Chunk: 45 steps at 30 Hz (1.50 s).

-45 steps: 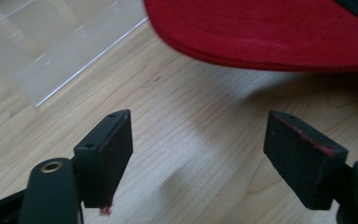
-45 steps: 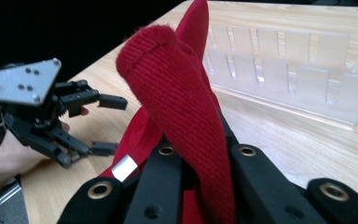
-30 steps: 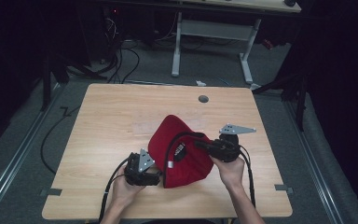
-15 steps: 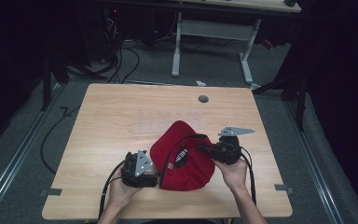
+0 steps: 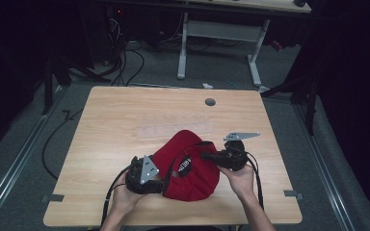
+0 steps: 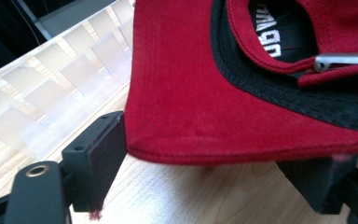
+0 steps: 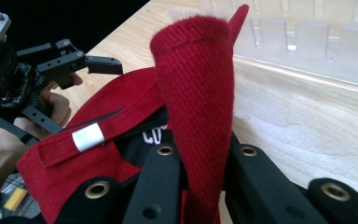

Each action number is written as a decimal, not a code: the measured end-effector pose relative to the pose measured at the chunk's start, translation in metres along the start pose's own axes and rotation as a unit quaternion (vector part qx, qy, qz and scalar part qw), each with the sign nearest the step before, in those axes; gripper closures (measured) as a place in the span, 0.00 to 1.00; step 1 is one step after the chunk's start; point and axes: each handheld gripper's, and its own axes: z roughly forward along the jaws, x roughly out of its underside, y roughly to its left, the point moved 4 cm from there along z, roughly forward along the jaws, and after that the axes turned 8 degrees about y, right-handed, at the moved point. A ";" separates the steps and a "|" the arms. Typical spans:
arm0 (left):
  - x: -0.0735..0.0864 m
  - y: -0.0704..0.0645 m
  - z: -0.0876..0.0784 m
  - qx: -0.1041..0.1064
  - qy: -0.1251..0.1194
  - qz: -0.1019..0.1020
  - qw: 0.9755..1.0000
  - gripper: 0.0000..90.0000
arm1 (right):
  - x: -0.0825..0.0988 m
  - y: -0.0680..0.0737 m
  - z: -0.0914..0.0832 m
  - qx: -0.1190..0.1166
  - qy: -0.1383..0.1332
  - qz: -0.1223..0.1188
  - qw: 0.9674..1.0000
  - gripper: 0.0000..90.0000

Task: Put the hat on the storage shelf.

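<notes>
A red cap (image 5: 192,178) with a black lining lies on the wooden table (image 5: 125,120) near its front edge, underside up. My left gripper (image 5: 163,181) is at the cap's left side. In the left gripper view its jaws (image 6: 214,158) stand wide with the cap's brim (image 6: 191,93) between them; they have just been closing a little, and the brim's corner meets the left jaw. My right gripper (image 5: 207,156) reaches in from the right and is shut on a fold of the cap's red fabric (image 7: 200,79), which stands up between its jaws (image 7: 205,154). The right gripper view also has the left gripper (image 7: 93,70).
A clear ridged plastic piece (image 7: 307,42) lies on the table just beyond the cap. A round cable hole (image 5: 210,102) is in the table's far side. Behind the table stand a white desk frame (image 5: 221,33) and floor cables (image 5: 125,62).
The cap has sunk lower and flatter onto the table between the two grippers. Both hands have stayed about where they were.
</notes>
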 end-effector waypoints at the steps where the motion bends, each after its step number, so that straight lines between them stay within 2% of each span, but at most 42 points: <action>1: 0.000 -0.001 0.000 0.002 0.001 0.001 1.000 0.23 | 0.000 0.000 0.001 -0.005 0.003 0.001 1.000 0.95; 3: -0.001 -0.002 0.000 0.003 -0.001 0.006 1.000 0.26 | 0.000 0.002 0.003 -0.019 0.009 0.003 1.000 0.95; 5: -0.003 -0.005 -0.001 0.007 -0.003 0.007 1.000 0.31 | -0.001 0.006 0.008 -0.046 0.017 0.002 0.999 0.95; 8: -0.003 -0.004 -0.003 0.004 -0.002 0.011 1.000 0.39 | -0.002 0.010 0.014 -0.030 0.025 -0.010 0.999 0.95; 13: -0.006 0.002 -0.009 0.015 0.004 -0.008 1.000 0.50 | -0.003 0.012 0.015 -0.052 0.026 -0.005 0.998 0.95; 19: -0.011 0.002 -0.009 0.023 0.010 -0.006 1.000 0.62 | -0.002 0.012 0.010 -0.053 0.023 -0.008 0.998 0.93; 21: -0.014 0.001 -0.010 0.033 0.022 -0.016 0.999 0.66 | -0.002 0.011 0.010 -0.053 0.023 -0.008 0.998 0.93; 24: -0.015 0.000 -0.012 0.042 0.028 -0.018 0.999 0.71 | -0.002 0.010 0.009 -0.054 0.021 -0.005 0.998 0.91; 25: -0.016 -0.001 -0.013 0.045 0.032 -0.013 0.998 0.73 | -0.002 0.009 0.009 -0.055 0.019 -0.003 0.998 0.90; 28: -0.019 -0.004 -0.015 0.052 0.034 -0.013 0.998 0.78 | -0.003 0.006 0.009 -0.055 0.010 0.001 0.998 0.86; 30: -0.021 -0.006 -0.018 0.056 0.039 -0.007 0.998 0.83 | -0.005 0.005 0.008 -0.058 -0.001 0.008 0.998 0.81; 34: -0.024 -0.008 -0.021 0.057 0.039 0.003 0.998 0.86 | -0.007 0.002 0.006 -0.058 -0.017 0.014 0.998 0.76; 38: -0.023 -0.009 -0.021 0.051 0.048 0.021 0.997 0.89 | -0.010 0.000 0.001 -0.043 -0.036 0.017 0.998 0.69; 40: -0.022 -0.011 -0.022 0.056 0.049 0.021 0.997 0.92 | -0.011 -0.003 -0.003 -0.035 -0.052 0.025 0.998 0.66; 41: -0.022 -0.012 -0.022 0.058 0.047 0.021 0.997 0.93 | -0.012 -0.006 -0.009 -0.033 -0.068 0.031 0.997 0.60; 42: -0.022 -0.013 -0.023 0.059 0.050 0.023 0.997 0.93 | -0.012 -0.006 -0.009 -0.033 -0.068 0.031 0.997 0.60; 43: -0.023 -0.015 -0.023 0.062 0.051 0.026 0.996 0.93 | -0.013 -0.009 -0.013 -0.030 -0.084 0.031 0.996 0.55; 45: -0.024 -0.015 -0.024 0.064 0.051 0.025 0.996 0.93 | -0.013 -0.009 -0.015 -0.029 -0.091 0.031 0.995 0.53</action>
